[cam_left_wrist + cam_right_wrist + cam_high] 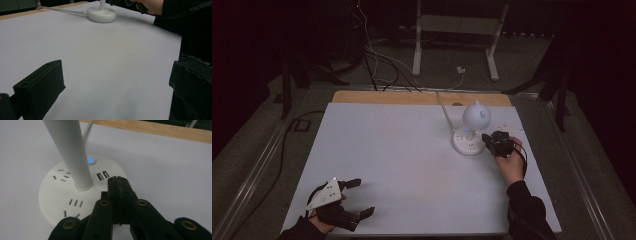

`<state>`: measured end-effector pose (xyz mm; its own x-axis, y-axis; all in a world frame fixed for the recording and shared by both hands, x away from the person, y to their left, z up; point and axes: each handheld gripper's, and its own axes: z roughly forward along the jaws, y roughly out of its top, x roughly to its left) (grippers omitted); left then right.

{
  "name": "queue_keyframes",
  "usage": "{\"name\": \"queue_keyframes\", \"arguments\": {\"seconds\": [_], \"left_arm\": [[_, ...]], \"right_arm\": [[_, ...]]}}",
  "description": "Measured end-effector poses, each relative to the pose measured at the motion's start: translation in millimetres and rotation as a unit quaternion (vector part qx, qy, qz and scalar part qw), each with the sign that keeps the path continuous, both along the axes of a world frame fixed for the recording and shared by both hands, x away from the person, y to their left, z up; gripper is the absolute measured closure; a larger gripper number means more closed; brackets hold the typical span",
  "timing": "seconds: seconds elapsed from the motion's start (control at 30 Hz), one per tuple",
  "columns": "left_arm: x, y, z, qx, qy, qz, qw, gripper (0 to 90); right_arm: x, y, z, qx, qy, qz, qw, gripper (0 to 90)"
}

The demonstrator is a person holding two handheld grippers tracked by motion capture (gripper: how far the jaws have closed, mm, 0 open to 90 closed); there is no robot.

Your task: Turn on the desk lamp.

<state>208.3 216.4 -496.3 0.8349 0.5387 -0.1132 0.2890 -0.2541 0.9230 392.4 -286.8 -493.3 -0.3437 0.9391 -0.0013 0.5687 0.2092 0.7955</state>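
A white desk lamp (475,116) stands on a round white base (466,141) at the table's far right. The base (72,200) carries socket slots, two USB ports and a lit blue button (91,160); its white stem (71,152) rises beside them. My right gripper (117,180) is shut with nothing between its jaws, tips hovering over the base's rim near the USB ports; in the high view the right gripper (487,137) sits just right of the base. My left gripper (359,197) rests open near the table's front left corner, jaws wide apart and empty.
A white cable (60,10) runs from the base (101,14) toward the table's wooden back edge (422,97). The white tabletop (402,160) spreads between the two hands. Beyond the table stand a white frame (457,30) and loose floor cables (377,60).
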Motion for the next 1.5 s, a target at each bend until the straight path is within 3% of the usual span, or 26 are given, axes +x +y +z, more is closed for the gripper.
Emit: {"name": "queue_keyframes", "arguments": {"seconds": [0.27,0.5,0.77,1.5], "left_arm": [[0.1,0.1,-0.2,0.0,0.002,0.002,1.0,0.4],[-0.1,0.2,-0.1,0.0,0.001,0.001,1.0,0.4],[-0.3,-0.1,0.1,-0.001,0.0,0.0,1.0,0.4],[-0.5,-0.5,0.1,-0.001,0.0,0.0,1.0,0.4]], "right_arm": [[3.4,3.0,-2.3,-0.006,-0.011,0.002,0.9999,90.0],[6.2,4.4,-6.8,0.002,-0.005,-0.004,1.0,90.0],[5.3,5.4,-8.8,0.011,-0.019,-0.009,0.9997,90.0],[5.6,4.6,-16.2,0.018,-0.014,-0.012,0.9997,90.0]]}}
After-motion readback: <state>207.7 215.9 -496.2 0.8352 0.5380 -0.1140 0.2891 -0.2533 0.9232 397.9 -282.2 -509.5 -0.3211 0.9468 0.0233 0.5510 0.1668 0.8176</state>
